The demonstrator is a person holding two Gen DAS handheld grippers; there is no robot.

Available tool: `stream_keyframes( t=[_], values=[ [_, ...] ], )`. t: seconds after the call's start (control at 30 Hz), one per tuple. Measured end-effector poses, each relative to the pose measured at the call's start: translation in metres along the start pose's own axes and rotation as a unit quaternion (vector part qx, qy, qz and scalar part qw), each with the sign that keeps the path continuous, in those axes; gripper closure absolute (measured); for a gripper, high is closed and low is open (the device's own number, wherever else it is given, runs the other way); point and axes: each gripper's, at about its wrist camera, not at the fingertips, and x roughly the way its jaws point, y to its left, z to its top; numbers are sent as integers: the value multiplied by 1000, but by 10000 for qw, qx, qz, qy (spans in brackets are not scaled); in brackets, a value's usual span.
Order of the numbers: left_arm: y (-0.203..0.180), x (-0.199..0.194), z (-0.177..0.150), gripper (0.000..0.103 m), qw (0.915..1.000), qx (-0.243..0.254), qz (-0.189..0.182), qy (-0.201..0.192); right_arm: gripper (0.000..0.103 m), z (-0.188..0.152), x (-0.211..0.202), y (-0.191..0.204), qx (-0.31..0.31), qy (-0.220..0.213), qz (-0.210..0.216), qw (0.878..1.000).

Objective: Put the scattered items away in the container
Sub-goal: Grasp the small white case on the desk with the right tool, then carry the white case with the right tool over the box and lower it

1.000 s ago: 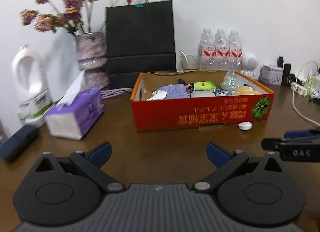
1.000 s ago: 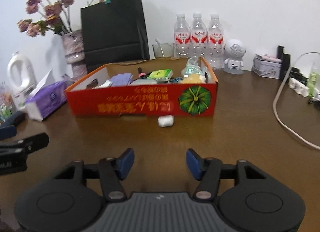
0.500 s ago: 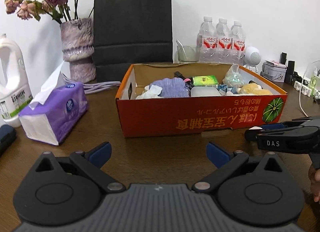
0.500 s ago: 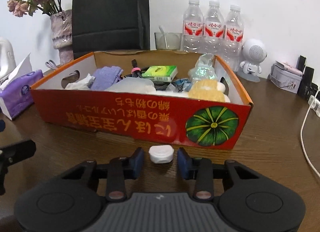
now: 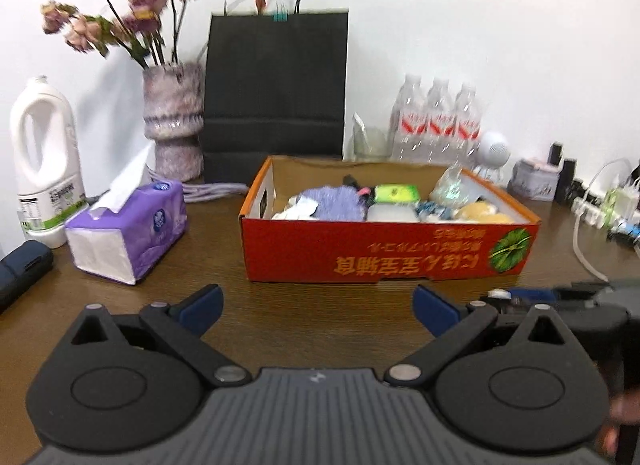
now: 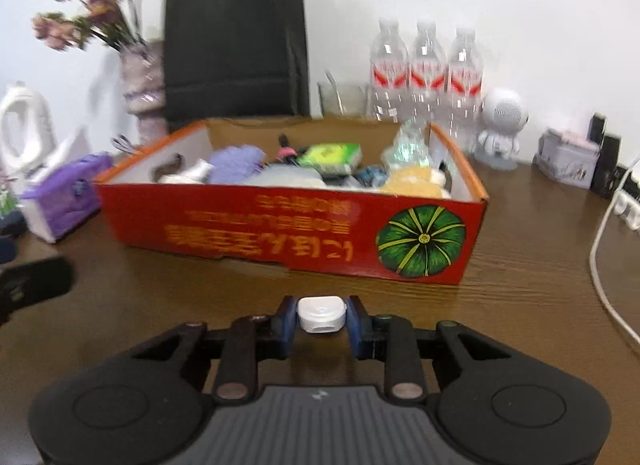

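The small white case [image 6: 321, 313] is pinched between the blue pads of the right gripper [image 6: 321, 319], whose jaws are closing onto its two sides; in the right wrist view it sits at dead centre, low over the wooden table [image 6: 520, 305]. It is judged to be gripped across its short width so that it can be lifted over the wall ahead. The left gripper [image 5: 318, 305] is seen spread wide with nothing between its pads, apparently kept free and out of the way.

Towards 12 o'clock, near the case, the red cardboard box [image 6: 280, 233] is found, already crowded with a purple cloth [image 6: 236, 163], a green packet [image 6: 332, 153] and a yellow soft item [image 6: 412, 181]. Its front wall stands in the path, so the case must be raised before being carried in.

At 9 o'clock a purple tissue pack [image 6: 64, 201] lies; at 3 o'clock a white cable [image 6: 600, 265] trails. Farther, three water bottles [image 6: 426, 73] and a black paper bag [image 6: 236, 45] are set against the wall.
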Motion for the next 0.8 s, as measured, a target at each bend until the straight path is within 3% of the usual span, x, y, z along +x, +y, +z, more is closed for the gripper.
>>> stream_keyframes(
  t=[0.13,0.37,0.6,0.8],
  values=[
    [-11,-31,-20,0,9995,119,-258,-147,77,-25,-45,13,2,17,51,10000],
    [-28,-76,-45,0,9986,259,-366,-278,77,-64,-124,23,175,-602,109,9980],
    [-39,-124,-67,0,9975,287,-392,-513,77,-89,-181,30,192,-1326,29,9910],
    [-38,-148,-74,0,9966,258,-307,-719,77,-103,-209,27,214,-1557,-109,9875]
  ],
)
